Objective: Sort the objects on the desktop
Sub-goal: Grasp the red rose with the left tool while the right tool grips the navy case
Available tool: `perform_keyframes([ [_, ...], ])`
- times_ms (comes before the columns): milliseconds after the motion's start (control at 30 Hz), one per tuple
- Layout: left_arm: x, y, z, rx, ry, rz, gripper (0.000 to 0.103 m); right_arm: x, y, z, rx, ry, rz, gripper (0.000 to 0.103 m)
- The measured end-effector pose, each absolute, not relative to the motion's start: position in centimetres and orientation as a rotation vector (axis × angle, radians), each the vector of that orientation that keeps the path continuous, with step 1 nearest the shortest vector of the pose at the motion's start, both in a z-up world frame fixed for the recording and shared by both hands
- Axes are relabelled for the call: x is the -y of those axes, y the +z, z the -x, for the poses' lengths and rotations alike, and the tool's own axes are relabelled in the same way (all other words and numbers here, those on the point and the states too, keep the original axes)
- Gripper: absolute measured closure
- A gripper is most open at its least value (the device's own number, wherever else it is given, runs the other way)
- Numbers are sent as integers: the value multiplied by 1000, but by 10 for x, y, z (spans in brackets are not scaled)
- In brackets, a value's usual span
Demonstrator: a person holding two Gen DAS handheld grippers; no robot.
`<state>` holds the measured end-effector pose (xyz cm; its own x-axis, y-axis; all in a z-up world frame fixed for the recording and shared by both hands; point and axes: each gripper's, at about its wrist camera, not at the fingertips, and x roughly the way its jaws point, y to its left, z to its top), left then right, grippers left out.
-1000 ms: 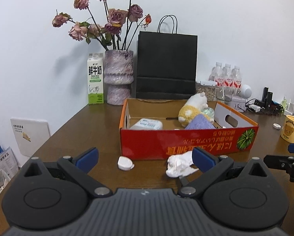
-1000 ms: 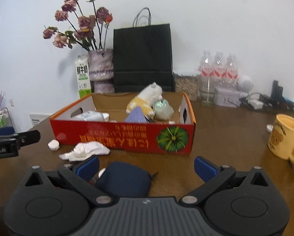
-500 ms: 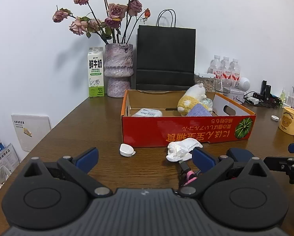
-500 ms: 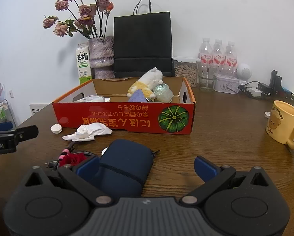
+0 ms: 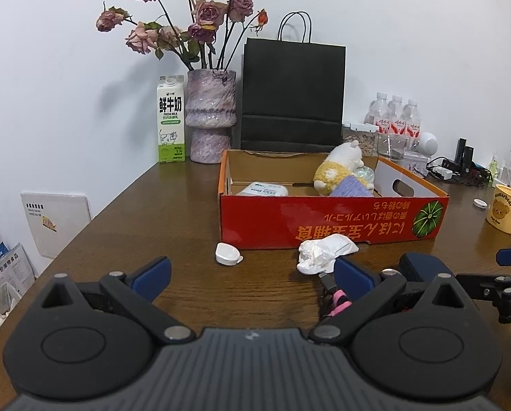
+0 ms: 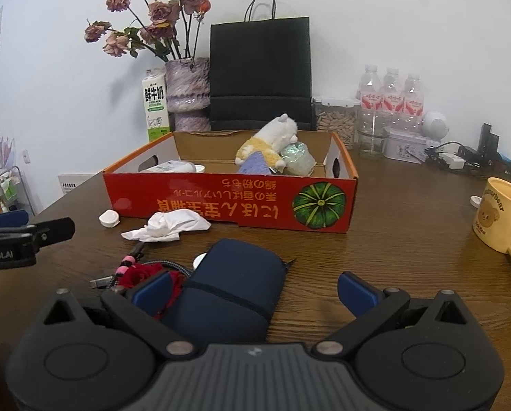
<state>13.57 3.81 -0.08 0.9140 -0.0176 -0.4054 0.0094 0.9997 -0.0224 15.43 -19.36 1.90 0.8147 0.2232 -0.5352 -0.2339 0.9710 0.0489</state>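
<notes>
Our right claw [image 6: 253, 293] stands wide and holds nothing. The navy pouch [image 6: 228, 291] lies between its fingers, nearer to the left one. We judge the pouch soft and light, with cloth that gives under pressure, so we would take it across the middle of its body, not at the zipper end. Just left of it lies a braided cable [image 6: 142, 272] with red and pink parts. It is limp and may drag along if a finger catches it.

Our left claw [image 5: 252, 270] is wide too and empty, with bare wood between its fingers. Ahead of it lie a crumpled tissue [image 5: 323, 251], very light, and a small white cap [image 5: 227, 254], hard and probably slippery.

Beyond them stands the red cardboard box [image 6: 231, 202], already holding a plush toy [image 6: 272, 138] and some packets we cannot read well. The table [image 6: 409, 239] is smooth dark wood, so things slide easily. At the far edge, by the white wall, stand a vase [image 5: 210, 116], a milk carton [image 5: 170, 118] and a black paper bag [image 5: 291, 94].
</notes>
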Motion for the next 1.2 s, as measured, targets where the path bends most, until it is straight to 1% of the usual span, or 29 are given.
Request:
perform_keyframes([
  [267,-43,-5,-138,-436,-18,28,0,175,9,-178,-666,227,29,2],
  [467,-45,-8,-143,-457,-24,35,0,177,-9,-193,-776,193,-30,8],
  [533,-45,-9,-145,-466,-28,34,0,177,-11,-193,-765,186,-21,8],
  [567,-44,-10,-145,-469,-29,34,0,177,-11,-192,-761,194,-30,12],
  [600,-44,-11,-146,-473,-31,35,0,179,-10,-191,-751,211,-42,24],
  [633,-43,-11,-147,-475,-31,35,0,180,-9,-190,-742,220,-51,29],
  [700,-42,-12,-148,-481,-33,34,0,184,-8,-189,-733,235,-58,34],
  [800,-40,-12,-148,-485,-39,30,0,188,-5,-186,-712,255,-55,39],
  [1200,-12,-8,-151,-500,-106,-7,0,211,5,-179,-638,257,-79,41],
])
